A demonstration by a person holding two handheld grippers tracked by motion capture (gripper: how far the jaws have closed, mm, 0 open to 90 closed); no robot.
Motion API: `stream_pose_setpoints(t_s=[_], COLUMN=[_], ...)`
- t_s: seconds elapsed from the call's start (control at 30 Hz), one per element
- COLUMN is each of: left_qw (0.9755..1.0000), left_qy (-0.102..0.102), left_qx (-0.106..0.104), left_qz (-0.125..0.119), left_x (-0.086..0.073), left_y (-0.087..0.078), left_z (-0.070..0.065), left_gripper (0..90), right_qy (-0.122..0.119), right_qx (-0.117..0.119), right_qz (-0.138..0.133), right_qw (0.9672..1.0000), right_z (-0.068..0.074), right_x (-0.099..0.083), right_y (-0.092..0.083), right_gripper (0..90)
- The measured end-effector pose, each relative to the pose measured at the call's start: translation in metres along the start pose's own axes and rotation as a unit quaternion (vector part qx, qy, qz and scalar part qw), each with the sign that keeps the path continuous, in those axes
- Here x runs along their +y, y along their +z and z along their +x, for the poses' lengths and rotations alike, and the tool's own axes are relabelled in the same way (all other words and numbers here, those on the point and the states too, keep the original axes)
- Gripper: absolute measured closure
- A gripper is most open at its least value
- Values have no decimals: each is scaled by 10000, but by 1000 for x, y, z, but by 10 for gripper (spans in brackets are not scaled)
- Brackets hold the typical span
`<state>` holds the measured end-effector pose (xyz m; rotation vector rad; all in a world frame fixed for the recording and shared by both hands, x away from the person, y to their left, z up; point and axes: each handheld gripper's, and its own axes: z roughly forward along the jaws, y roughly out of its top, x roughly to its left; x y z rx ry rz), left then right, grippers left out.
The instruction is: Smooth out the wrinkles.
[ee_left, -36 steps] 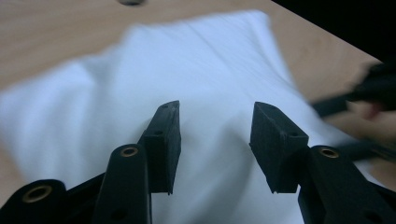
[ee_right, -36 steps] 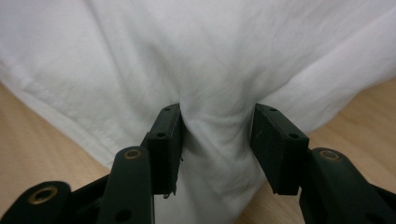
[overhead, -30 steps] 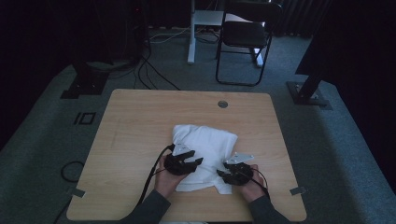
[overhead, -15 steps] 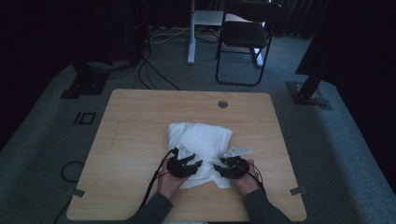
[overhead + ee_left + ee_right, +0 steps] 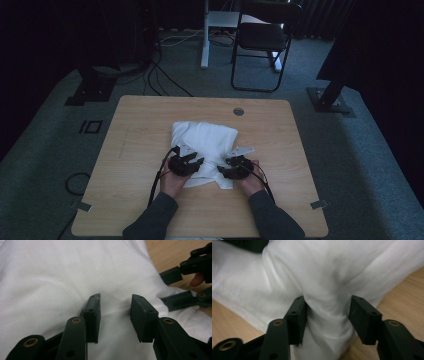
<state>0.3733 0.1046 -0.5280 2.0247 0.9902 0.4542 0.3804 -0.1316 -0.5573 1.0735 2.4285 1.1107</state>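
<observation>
Looking down from the high view, we saw the white cloth (image 5: 202, 145) bunched near the middle of the wooden table (image 5: 130, 150), its near edge towards the person's side, with the left gripper (image 5: 192, 162) and the right gripper (image 5: 227, 170) both resting on that near part, close together. In the left gripper view its jaws stood partly apart over the cloth (image 5: 62, 277), having just been closing, the fabric lying flat between them and not pinched. In the right gripper view the jaws, having just been opening, straddled a raised fold of the cloth (image 5: 327, 315); one pad touched the fold, the other stood clear of it, so we saw no firm pinch
</observation>
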Motion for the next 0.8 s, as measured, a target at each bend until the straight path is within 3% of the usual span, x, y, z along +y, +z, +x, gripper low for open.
stream_pose_setpoints(t_s=[0.13, 0.17, 0.23, 0.27, 0.37, 0.47, 0.67, 0.8], left_qw=[9998, 9997, 9992, 9987, 9976, 9969, 9958, 9954], left_qy=[-130, -161, -182, -196, -180, -225, -426, -509], left_qx=[-108, -134, -154, -189, -224, -184, -25, 44], left_qz=[-52, -132, -315, -432, -635, -737, -806, -808], left_x=[5, 5, 6, 5, 2, -4, -14, -17], left_y=[2, -2, -14, -21, -42, -58, -71, -73], left_z=[5, 3, -2, -4, -8, -6, 9, 16], left_gripper=[577, 523, 509, 491, 464, 453, 450, 448], right_qy=[3, 15, -13, -9, 131, 509, 959, 991], right_qx=[-187, -284, -343, -381, -310, -218, -418, -436], right_qz=[55, 17, -28, -190, -597, -872, -945, -947], right_qw=[9998, 9996, 9994, 9991, 9977, 9946, 9900, 9896], right_z=[-6, -8, -9, -9, -15, -26, -46, -49], right_x=[-6, -11, -12, -15, -21, -33, -51, -53], right_y=[-8, -15, -19, -28, -52, -68, -76, -76], right_gripper=[416, 410, 405, 403, 385, 381, 376, 374])
